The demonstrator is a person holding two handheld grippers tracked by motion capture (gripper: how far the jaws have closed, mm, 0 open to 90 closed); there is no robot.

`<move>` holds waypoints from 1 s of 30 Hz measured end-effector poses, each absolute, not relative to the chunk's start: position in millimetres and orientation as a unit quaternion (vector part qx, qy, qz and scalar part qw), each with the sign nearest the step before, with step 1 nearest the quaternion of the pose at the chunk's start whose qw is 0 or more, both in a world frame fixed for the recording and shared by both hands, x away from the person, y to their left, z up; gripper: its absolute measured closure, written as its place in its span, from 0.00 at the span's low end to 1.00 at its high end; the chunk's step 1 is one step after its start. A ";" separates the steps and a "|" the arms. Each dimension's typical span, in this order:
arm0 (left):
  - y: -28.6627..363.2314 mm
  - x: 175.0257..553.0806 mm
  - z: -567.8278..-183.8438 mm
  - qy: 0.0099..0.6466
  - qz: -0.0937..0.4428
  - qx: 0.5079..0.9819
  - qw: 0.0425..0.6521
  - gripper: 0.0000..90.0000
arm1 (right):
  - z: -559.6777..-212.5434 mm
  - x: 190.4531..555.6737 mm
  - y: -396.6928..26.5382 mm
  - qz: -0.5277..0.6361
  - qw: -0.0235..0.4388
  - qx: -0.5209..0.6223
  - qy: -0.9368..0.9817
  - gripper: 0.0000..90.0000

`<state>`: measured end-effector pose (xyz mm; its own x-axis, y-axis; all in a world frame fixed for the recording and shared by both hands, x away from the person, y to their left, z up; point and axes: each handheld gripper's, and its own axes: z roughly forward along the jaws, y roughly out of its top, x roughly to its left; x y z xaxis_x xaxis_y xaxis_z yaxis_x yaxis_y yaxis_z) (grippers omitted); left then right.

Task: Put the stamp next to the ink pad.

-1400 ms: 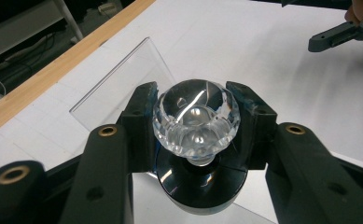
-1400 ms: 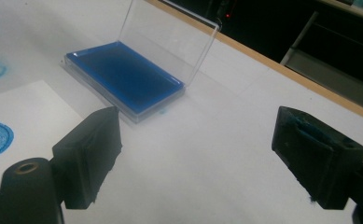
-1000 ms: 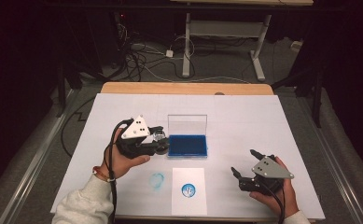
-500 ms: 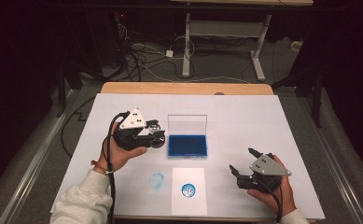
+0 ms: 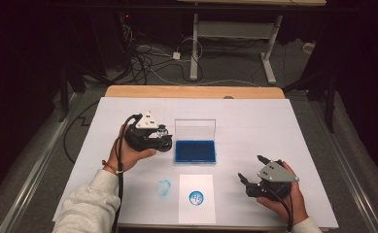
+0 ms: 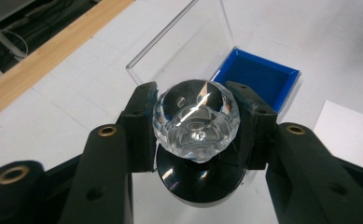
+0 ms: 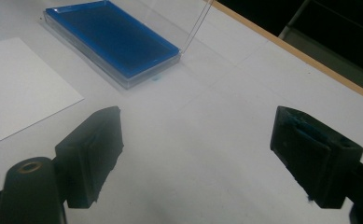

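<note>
my left tool point(image 6: 195, 126): black, grips clear faceted stamp knob point(image 6: 196, 120) on black base. ink pad point(image 5: 195, 151): deep blue, clear lid. white paper point(image 5: 197, 198) with blue round print, white worktop point(image 5: 274, 126) with pale blue smudge point(image 5: 163, 188).

High view: overhead, facing forward-down. Gripper views: close, low; all share blue tray point(image 5: 195, 151), seemingly same one.

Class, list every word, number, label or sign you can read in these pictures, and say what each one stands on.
No text can be read.
Round blue stamp mark on the white paper sheet: too small and blurred to read.
Faint blue smudge on the table: a blurred print, no letters legible.
</note>
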<state>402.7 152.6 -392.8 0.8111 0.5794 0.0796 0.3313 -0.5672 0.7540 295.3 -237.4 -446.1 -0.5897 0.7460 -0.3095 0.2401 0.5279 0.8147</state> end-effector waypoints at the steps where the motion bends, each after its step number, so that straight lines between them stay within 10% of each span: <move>1: 152.7 404.6 -396.5 0.265 0.160 0.871 0.382 0.61 | -446.3 295.4 -237.5 0.379 0.332 0.304 0.808 0.20; 30: 141.0 417.0 -441.2 0.284 0.153 0.881 0.346 0.56 | -450.2 295.9 -234.9 0.368 0.322 0.292 0.822 0.20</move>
